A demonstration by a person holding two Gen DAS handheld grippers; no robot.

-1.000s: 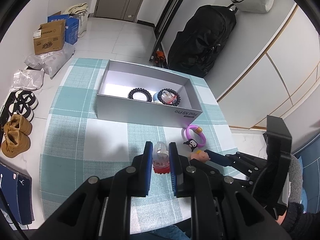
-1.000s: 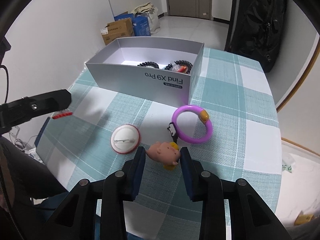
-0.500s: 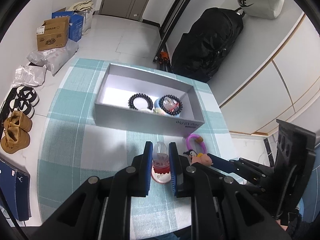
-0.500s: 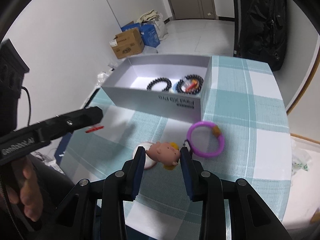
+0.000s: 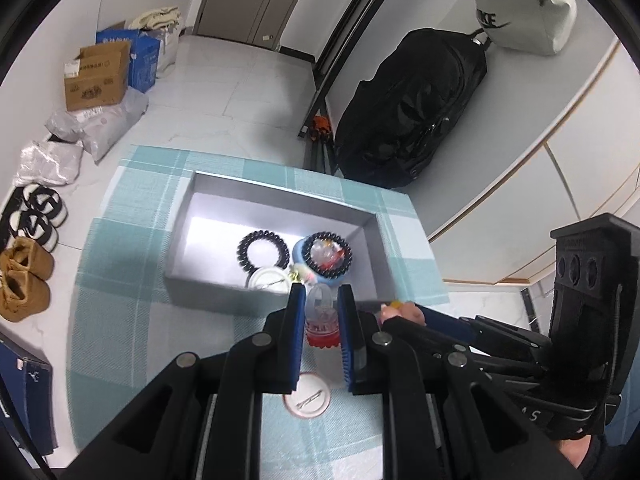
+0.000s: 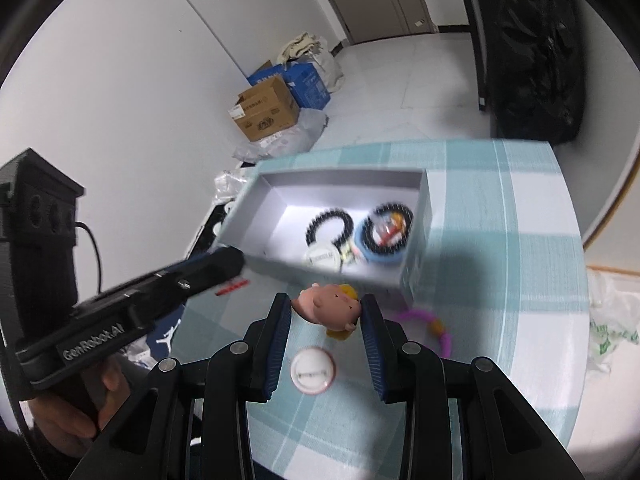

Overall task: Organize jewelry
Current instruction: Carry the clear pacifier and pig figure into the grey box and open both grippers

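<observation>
My left gripper (image 5: 319, 300) is shut on a clear and red hair clip (image 5: 320, 320), held high above the table near the front wall of the grey box (image 5: 208, 292). My right gripper (image 6: 325, 308) is shut on a pink pig charm (image 6: 326, 307), also lifted, just before the box (image 6: 416, 272). The box holds a black coil bracelet (image 5: 263, 249), a black bead bracelet on a blue item (image 5: 328, 254) and a white badge (image 5: 266, 279). A white badge with a red rim (image 6: 313, 369) and a purple ring (image 6: 424, 320) lie on the table.
The table has a teal checked cloth (image 5: 120, 248). Its edges fall off to the floor, where cardboard boxes (image 5: 96, 76), shoes (image 5: 24, 276) and a black backpack (image 5: 408, 104) stand. The left gripper body (image 6: 132, 300) crosses the right wrist view.
Both grippers rose and moved toward the box with their items held. The purple ring stayed on the table as the pig charm lifted away from it.
</observation>
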